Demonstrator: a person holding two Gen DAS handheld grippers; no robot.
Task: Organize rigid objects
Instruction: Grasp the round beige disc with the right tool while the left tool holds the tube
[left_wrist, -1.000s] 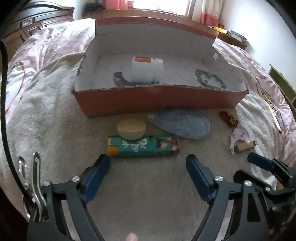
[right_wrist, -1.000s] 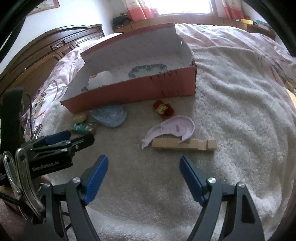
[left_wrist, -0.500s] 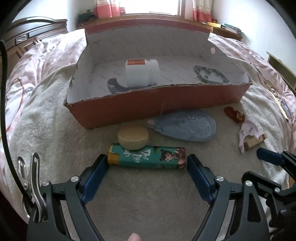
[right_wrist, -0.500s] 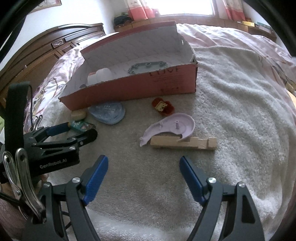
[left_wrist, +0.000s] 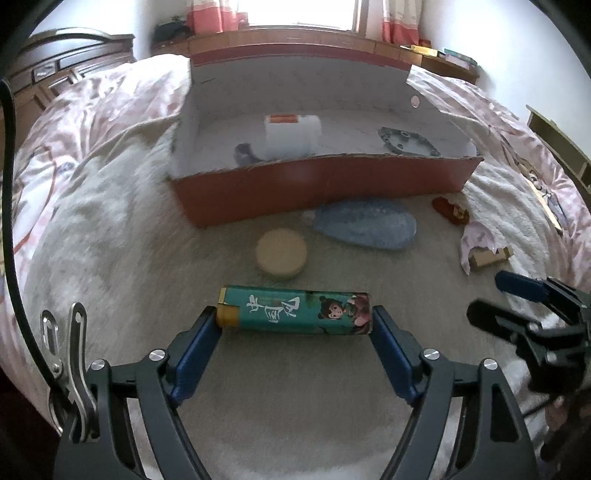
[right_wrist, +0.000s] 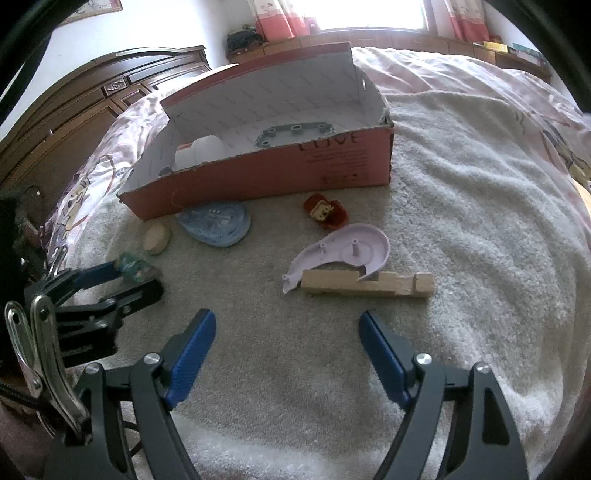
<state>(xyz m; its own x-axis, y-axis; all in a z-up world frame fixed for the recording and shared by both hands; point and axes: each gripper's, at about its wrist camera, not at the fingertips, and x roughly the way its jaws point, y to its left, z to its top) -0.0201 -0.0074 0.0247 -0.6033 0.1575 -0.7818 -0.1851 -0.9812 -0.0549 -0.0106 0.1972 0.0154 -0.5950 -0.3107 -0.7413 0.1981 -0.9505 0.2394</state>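
Left tongs (left_wrist: 295, 325): straddled the teal tube (left_wrist: 295, 314) end to end, blue pads touching both ends, not clearly clamped yet.
Tube: lay on the bed blanket (left_wrist: 110, 258) at 6 o'clock from the red box (left_wrist: 325, 192); looked light, stiff, probably slick, so gripping the ends seemed iffy.
Right tongs (right_wrist: 286, 354): wide, empty.

Things on the blanket, before the box

The tube (left_wrist: 295, 314) lies nearest; behind it the disc (left_wrist: 282, 252), then the box (left_wrist: 325, 184) holding a jar (left_wrist: 293, 138).
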